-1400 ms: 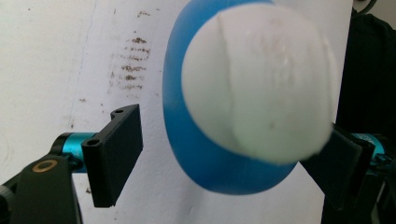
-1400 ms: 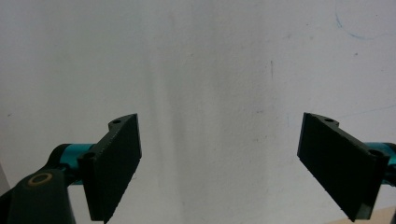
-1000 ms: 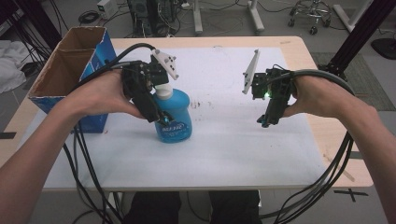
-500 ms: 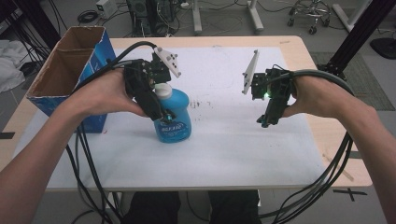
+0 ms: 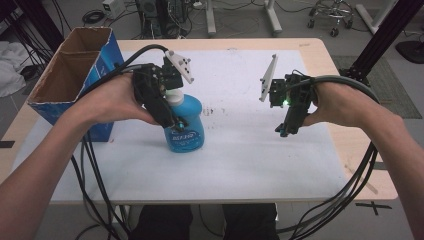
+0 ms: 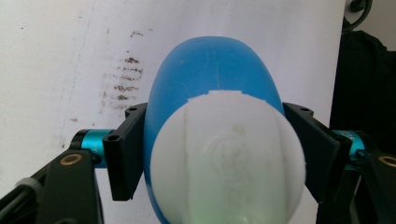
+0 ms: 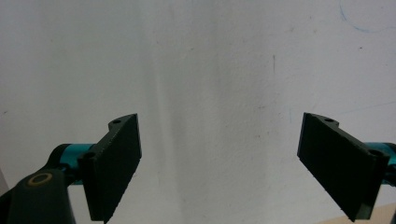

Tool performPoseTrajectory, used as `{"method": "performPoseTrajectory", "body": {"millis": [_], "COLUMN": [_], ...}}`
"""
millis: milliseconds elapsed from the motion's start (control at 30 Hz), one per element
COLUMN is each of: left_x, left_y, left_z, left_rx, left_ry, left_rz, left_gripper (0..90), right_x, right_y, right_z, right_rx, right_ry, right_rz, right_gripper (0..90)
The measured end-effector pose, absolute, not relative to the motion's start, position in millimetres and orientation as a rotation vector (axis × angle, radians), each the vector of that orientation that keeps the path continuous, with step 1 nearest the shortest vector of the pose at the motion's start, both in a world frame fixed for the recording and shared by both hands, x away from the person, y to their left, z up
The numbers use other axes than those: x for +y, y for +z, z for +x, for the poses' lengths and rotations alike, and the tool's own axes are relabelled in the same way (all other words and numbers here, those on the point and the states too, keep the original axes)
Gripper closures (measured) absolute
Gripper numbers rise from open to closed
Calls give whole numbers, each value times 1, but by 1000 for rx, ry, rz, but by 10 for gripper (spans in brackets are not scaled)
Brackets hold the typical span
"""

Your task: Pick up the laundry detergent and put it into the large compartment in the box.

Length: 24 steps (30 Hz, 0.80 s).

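Observation:
A blue bottle with a white cap stands upright on the white table, left of centre. My left gripper comes down over it from above. Its jaws have just been closing with the bottle between them. In the left gripper view both black pads lie against the sides of the blue bottle, just below the white cap. My right gripper hovers over the table's right half, pointing down. Its jaws stand wide open over bare tabletop, with nothing between them.
An open cardboard box with blue sides stands at the table's left edge, close behind my left hand. Dark smudges mark the table just right of the bottle. Cables hang off the front edge under both forearms.
The left gripper's jaws have drawn in against the bottle's sides. Both hands and the bottle have stayed where they were.

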<state>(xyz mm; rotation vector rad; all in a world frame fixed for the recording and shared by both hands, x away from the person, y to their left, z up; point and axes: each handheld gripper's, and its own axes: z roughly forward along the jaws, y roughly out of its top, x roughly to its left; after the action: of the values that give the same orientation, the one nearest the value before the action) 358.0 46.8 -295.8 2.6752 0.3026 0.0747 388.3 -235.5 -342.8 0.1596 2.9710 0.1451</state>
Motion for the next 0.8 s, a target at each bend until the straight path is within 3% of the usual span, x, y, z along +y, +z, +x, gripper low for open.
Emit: {"method": "performPoseTrajectory", "body": {"millis": [800], "left_x": [45], "left_y": [-292], "left_z": [360], "left_rx": [320], "left_ry": [72], "left_rz": [2701], "left_gripper": [357], "right_x": [-235], "right_y": [-345], "right_z": [389], "right_rx": [2973], "right_ry": [137], "right_rz": [156], "right_gripper": [129]}}
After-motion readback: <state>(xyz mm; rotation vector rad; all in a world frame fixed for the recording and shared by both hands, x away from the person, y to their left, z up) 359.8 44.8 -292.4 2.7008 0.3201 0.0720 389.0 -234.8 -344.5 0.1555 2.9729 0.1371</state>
